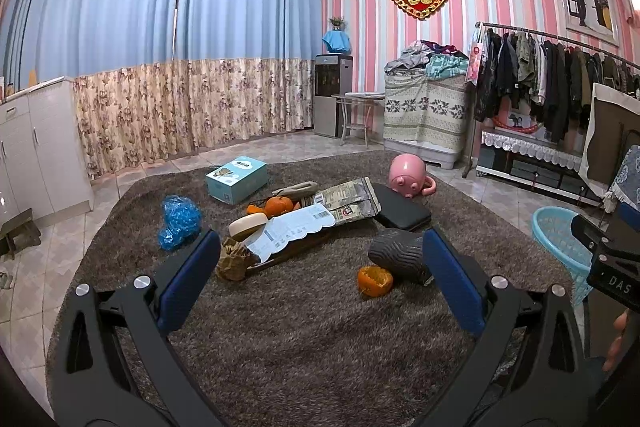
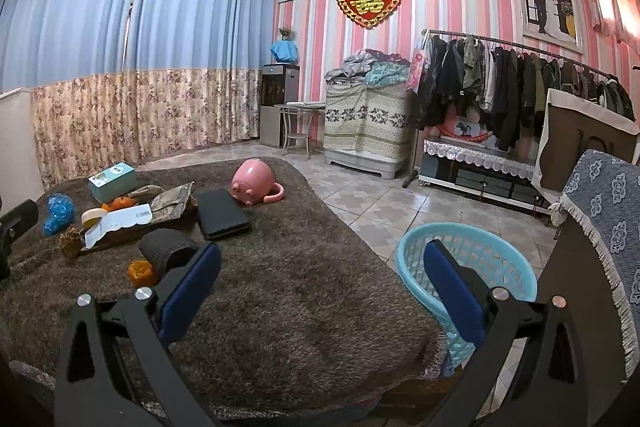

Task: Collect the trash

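Both the left gripper (image 1: 320,247) and right gripper (image 2: 320,259) gape wide, holding nothing. Bare rug (image 1: 300,327) lies ahead; peel (image 1: 374,280) at one o'clock, basket (image 2: 500,267) off the rug's edge at two

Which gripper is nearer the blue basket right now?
Right. The right gripper is open, its right finger over the blue basket at the rug's edge. The left gripper, also open, faces the orange peel, with the basket off to its right.
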Demonstrator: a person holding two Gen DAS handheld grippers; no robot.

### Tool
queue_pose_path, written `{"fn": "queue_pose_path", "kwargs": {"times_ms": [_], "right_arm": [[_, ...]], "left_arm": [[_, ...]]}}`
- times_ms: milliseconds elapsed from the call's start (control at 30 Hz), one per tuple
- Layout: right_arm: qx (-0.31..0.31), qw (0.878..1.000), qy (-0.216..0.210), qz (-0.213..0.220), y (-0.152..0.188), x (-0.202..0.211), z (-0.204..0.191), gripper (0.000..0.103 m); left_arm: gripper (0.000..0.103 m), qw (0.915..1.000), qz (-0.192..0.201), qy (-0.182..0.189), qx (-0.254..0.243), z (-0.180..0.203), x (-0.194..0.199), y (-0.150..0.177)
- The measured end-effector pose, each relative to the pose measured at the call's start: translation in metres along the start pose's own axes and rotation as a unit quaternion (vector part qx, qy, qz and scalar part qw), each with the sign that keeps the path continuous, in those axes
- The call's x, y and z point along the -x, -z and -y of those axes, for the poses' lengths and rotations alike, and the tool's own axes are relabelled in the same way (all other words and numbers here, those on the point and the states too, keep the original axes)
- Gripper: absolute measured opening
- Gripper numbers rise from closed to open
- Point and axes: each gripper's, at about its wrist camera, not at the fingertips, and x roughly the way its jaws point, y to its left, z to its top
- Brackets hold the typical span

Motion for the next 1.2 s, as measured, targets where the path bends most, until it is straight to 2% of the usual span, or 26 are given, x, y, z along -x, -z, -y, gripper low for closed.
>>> {"fn": "queue_pose_path", "kwargs": {"times_ms": [367,767,967,1100,1200], "right_arm": [[0.006,1.0,0.004,0.0,0.003,-0.005,-0.003,0.099],[0.005,1.0,0.024,-0.01,0.001,-0.025,0.003,0.099],[-0.015,1.0,-0.005,0.004,0.001,-0.04,0.001,0.099],[0.017,0.999,-0.02,-0.046,0.003,-0.061,-0.018,0.099],[0.05,0.997,-0.031,-0.05,0.006,-0.069,-0.038,0.099]], "left_arm": [[0.098,1.0,-0.008,0.002,0.004,-0.004,-0.009,0.007],[0.098,0.9996,-0.016,-0.022,0.006,-0.023,-0.029,0.004],[0.098,0.9986,-0.007,-0.053,-0.003,-0.035,-0.039,0.003],[0.098,0.9986,-0.022,-0.048,0.001,-0.046,-0.052,0.004],[0.098,0.9979,-0.032,-0.056,0.003,-0.057,-0.062,0.007]]}}
